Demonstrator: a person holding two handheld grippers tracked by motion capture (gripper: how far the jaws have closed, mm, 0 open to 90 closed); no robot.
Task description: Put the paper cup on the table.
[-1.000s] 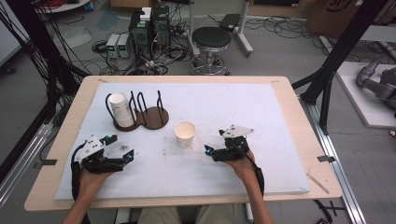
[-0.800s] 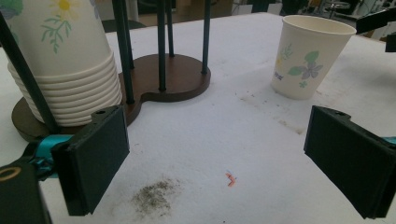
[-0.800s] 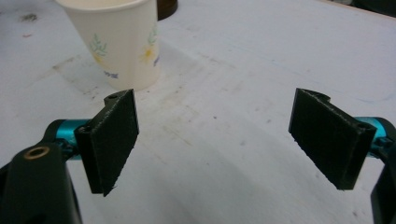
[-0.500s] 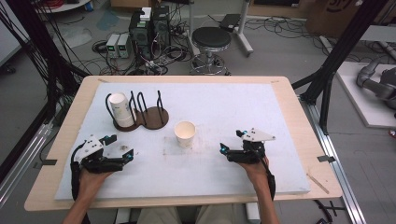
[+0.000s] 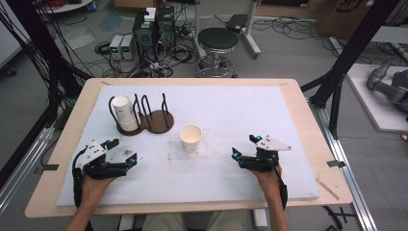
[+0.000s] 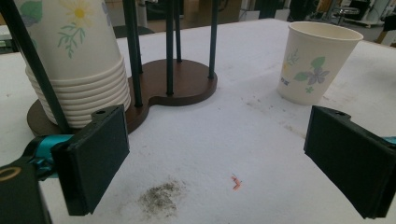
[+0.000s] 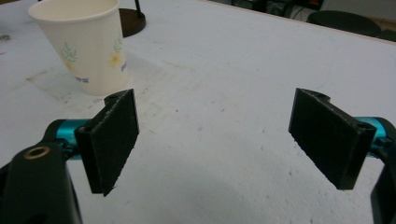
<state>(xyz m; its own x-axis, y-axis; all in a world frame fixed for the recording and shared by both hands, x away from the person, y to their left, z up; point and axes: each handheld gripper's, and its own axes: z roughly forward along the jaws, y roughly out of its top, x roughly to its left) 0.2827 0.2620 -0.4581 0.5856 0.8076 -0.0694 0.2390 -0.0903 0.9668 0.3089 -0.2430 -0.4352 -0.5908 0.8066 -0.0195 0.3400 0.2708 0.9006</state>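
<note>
- Progress looks like this: one paper cup point(image 5: 191, 137) stands upright and alone on the white tabletop point(image 5: 288, 115), apart from the stack of cups point(image 5: 125, 113) sitting upside down in the wire-and-wood cup rack point(image 5: 153, 117). I judge that the single cup is off the stack and set down.
- Left tongs point(image 5: 123, 153) rest low over the tabletop near its front left corner, jaws spread wide with nothing between them. In the left gripper view the rack's base lies ahead and the lone cup point(image 6: 317, 61) stands off to the right, well clear of either pad.
- Right tongs point(image 5: 244, 146) sit at the front right, jaws also wide apart and empty — in the right gripper view the cup point(image 7: 85, 44) stands beyond the left pad without touching it.
- What is left depends on the aim: with both tongs empty, apart from the cup and resting low, the step seems finished. More cups sit on the stack if more are to be taken.
- Hard to make out: the rack's second bay seems empty, though its posts hide part of it. The stack's top is cut off in the left gripper view, so its cups cannot be counted. A grey smudge point(image 6: 159, 198) and a small orange fleck point(image 6: 236, 181) mark the tabletop — what they are I cannot tell.
</note>
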